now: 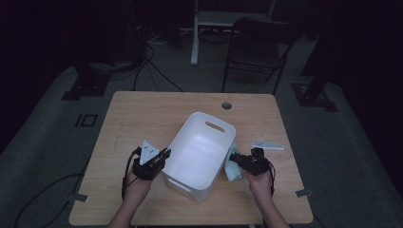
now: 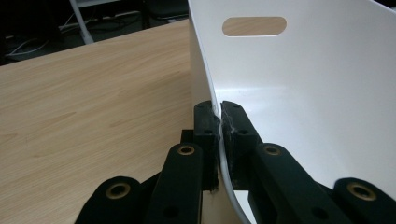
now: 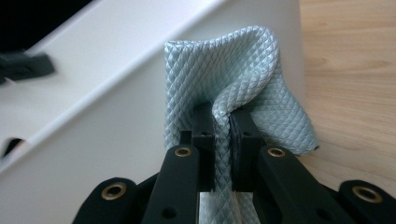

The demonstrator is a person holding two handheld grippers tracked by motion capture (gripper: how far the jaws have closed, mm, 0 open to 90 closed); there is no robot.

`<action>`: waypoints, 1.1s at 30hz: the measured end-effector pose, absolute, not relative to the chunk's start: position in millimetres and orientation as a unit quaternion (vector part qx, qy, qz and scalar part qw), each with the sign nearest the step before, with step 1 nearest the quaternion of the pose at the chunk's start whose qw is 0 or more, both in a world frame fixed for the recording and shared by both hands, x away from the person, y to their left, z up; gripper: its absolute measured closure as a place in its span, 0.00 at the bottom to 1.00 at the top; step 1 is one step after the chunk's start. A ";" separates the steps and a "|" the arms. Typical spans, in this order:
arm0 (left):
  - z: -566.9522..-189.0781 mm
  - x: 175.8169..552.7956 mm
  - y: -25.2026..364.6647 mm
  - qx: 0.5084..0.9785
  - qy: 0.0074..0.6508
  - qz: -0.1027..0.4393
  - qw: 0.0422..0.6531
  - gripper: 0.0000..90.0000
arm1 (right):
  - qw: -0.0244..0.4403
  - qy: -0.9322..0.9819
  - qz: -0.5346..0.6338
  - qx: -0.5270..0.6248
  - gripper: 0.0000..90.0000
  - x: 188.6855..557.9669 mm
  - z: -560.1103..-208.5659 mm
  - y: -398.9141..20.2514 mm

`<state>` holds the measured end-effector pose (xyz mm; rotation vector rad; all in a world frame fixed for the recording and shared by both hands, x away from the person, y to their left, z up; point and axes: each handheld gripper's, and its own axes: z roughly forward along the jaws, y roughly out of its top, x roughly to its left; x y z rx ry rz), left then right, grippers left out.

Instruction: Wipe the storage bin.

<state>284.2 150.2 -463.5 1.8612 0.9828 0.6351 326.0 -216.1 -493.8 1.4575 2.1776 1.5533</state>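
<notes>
A white plastic bin (image 1: 202, 153) with slot handles stands in the middle of the wooden table (image 1: 138, 118). My left gripper (image 1: 164, 154) is shut on the bin's left rim; the thin white wall (image 2: 208, 74) runs between its jaws in the left gripper view. My right gripper (image 1: 234, 157) is at the bin's right side, shut on a pale blue quilted cloth (image 3: 233, 79). The cloth (image 1: 232, 168) bulges up against the bin's outer wall (image 3: 116, 126).
A round cable hole (image 1: 226, 105) sits near the table's far edge. A dark folding chair (image 1: 259, 45) and a white stand (image 1: 196, 33) are on the floor behind the table, with cables (image 1: 152, 66) beside them.
</notes>
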 end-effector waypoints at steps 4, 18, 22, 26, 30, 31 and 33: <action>-463.1 284.6 150.5 0.755 0.398 0.255 0.454 0.95 | 0.042 0.720 0.491 0.489 0.92 332.4 -506.4 -215.1; -463.1 283.6 149.6 0.753 0.403 0.259 0.452 0.94 | 0.026 0.742 0.418 0.523 0.93 353.4 -548.0 -207.4; -462.5 281.7 146.8 0.752 0.409 0.272 0.440 0.94 | -0.002 0.727 0.454 0.515 0.93 343.5 -532.5 -211.4; -462.8 281.6 146.6 0.749 0.412 0.272 0.441 0.94 | 0.001 0.722 0.501 0.477 0.92 321.3 -502.6 -212.0; -463.6 282.8 148.3 0.750 0.407 0.258 0.454 0.94 | 0.029 0.737 0.502 0.451 0.92 307.9 -486.6 -206.7; -463.6 282.8 148.3 0.750 0.407 0.258 0.454 0.94 | 0.029 0.737 0.502 0.451 0.92 307.9 -486.6 -206.7; -464.3 282.9 148.9 0.747 0.407 0.254 0.460 0.93 | 0.040 0.735 0.499 0.457 0.92 308.7 -490.2 -202.9</action>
